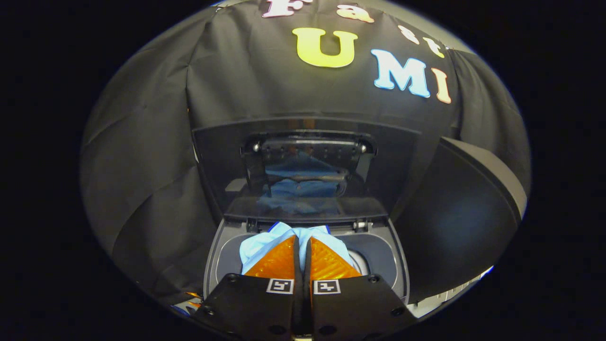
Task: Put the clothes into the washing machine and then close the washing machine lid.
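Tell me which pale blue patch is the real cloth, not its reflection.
The pale blue cloth bunched at the gripper fingertips, over the washer opening; the dimmer blue patch beyond is mirrored in the raised glossy lid.

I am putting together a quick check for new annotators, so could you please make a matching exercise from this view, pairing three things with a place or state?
Things:
1. washing machine lid
2. light blue cloth
3. gripper

Place or state:
A. bunched over the drum opening, pinched between the fingers
B. raised open, reflecting blue
C. closed together above the opening

Pairs: 1-B, 2-A, 3-C
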Motion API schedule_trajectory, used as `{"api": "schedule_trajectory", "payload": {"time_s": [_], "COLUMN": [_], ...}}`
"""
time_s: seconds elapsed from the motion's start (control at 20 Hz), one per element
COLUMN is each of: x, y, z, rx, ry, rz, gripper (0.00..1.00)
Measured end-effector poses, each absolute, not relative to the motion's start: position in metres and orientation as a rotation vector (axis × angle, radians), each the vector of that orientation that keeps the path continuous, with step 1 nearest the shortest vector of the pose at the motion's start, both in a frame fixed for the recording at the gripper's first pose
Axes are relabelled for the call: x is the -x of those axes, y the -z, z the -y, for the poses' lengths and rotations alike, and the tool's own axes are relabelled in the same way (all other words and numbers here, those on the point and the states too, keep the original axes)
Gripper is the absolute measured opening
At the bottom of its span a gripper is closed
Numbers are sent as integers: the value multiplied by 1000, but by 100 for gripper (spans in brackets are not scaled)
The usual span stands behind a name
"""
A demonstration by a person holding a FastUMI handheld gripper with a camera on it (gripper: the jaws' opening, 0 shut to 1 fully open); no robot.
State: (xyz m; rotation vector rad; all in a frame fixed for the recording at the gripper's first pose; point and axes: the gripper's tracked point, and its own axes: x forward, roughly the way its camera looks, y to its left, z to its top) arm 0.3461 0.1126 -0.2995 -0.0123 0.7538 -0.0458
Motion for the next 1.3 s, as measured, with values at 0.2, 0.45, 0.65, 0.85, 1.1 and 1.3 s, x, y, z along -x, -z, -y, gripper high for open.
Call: {"api": "schedule_trajectory", "payload": {"time_s": [0.2,0.45,0.65,0.85,1.1,1.3], "x": [-326,-320,-324,-324,-321,-324], "y": [332,354,342,340,334,319], "z": [-120,-116,-109,-115,-112,-110], "rx": [18,50,88,82,75,94], "ry": [20,18,49,14,30,48], "rz": [-842,-890,-860,-835,-812,-769], "gripper": [2,5,38,98,98,98]}}
